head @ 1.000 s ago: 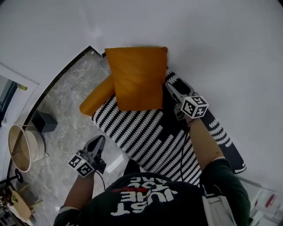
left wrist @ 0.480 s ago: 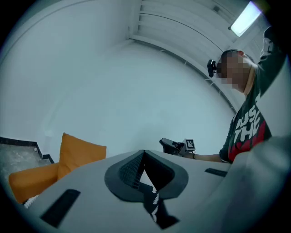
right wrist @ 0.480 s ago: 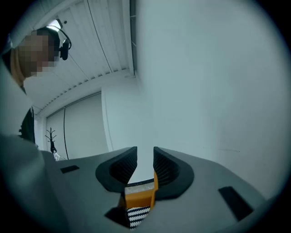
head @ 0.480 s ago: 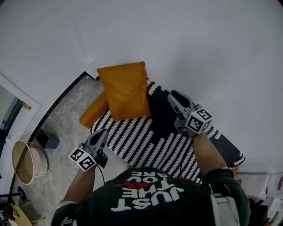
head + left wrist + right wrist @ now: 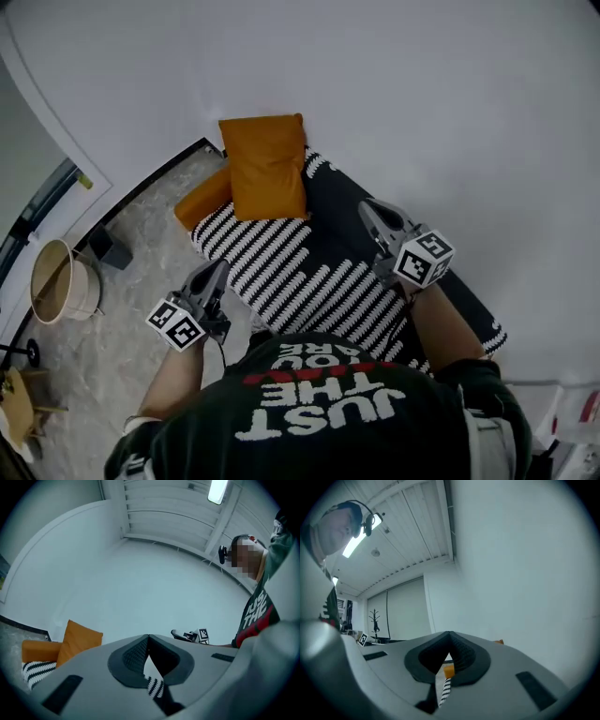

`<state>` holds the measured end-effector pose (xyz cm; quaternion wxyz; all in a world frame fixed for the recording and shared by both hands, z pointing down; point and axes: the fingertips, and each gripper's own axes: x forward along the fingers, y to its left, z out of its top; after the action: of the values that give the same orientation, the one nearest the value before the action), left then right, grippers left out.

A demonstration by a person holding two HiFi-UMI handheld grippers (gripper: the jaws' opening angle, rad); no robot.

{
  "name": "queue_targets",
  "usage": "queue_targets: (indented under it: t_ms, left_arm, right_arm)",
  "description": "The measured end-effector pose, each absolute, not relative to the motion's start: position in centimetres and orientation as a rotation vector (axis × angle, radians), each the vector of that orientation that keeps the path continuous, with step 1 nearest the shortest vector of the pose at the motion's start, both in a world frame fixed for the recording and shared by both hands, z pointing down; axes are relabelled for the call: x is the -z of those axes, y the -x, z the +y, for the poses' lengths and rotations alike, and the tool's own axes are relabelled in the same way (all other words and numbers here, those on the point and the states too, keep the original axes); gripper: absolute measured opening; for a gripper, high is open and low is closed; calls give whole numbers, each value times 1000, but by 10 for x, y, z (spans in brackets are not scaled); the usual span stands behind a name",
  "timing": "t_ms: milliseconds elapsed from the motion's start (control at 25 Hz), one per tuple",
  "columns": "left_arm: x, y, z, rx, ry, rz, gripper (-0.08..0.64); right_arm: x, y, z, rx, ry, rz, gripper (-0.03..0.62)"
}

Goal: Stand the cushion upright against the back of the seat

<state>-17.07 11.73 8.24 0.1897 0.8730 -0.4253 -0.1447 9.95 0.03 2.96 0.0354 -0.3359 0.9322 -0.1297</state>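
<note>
The orange cushion [image 5: 267, 167] stands upright at the far end of the black-and-white striped seat [image 5: 309, 281], leaning against the white wall. Nothing touches it. My left gripper [image 5: 217, 269] hovers off the seat's near left edge, jaws shut and empty. My right gripper [image 5: 367, 207] is over the right part of the seat, well back from the cushion, also shut and empty. In the left gripper view the cushion [image 5: 79, 639] shows at lower left beyond the shut jaws of the left gripper [image 5: 149, 637]. The right gripper [image 5: 449, 633] shows only a sliver of orange and stripes through its jaws.
An orange bolster [image 5: 204, 197] lies at the seat's far left, beside the cushion. On the marble floor [image 5: 122, 337] at the left stand a round beige basket [image 5: 61, 281] and a small dark box [image 5: 114, 249]. The white wall [image 5: 422, 112] runs close behind the seat.
Both grippers have drawn back from the cushion toward the person and risen. The right gripper's jaws have closed. The cushion stays upright on its own.
</note>
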Motion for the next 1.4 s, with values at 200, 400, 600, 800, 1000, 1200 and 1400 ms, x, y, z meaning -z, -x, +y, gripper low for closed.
queue_targets:
  t_ms: [200, 400, 600, 800, 1000, 1200, 1400]
  left_arm:
    - [-73, 152, 170, 381, -2439, -1284, 11]
    - [-55, 152, 194, 382, -2448, -1313, 11]
    - [-43, 163, 201, 375, -2476, -1306, 11]
    - [-48, 184, 200, 335, -2482, -1277, 11]
    - [-48, 202, 199, 336, -2490, -1251, 11]
    - [-48, 204, 193, 344, -2492, -1249, 11]
    - [-50, 203, 188, 341, -2492, -1246, 11]
  right_arm:
    - [-33, -112, 61, 385, 953, 2961, 25]
    - [-42, -103, 104, 369, 940, 3045, 25]
    - [-55, -81, 124, 384, 960, 3091, 25]
    - [-62, -62, 124, 391, 1050, 3061, 24]
    - [-63, -48, 126, 404, 1086, 3052, 23]
    - [-58, -47, 120, 372, 1101, 3058, 23]
    - [-55, -46, 116, 343, 1095, 3072, 23]
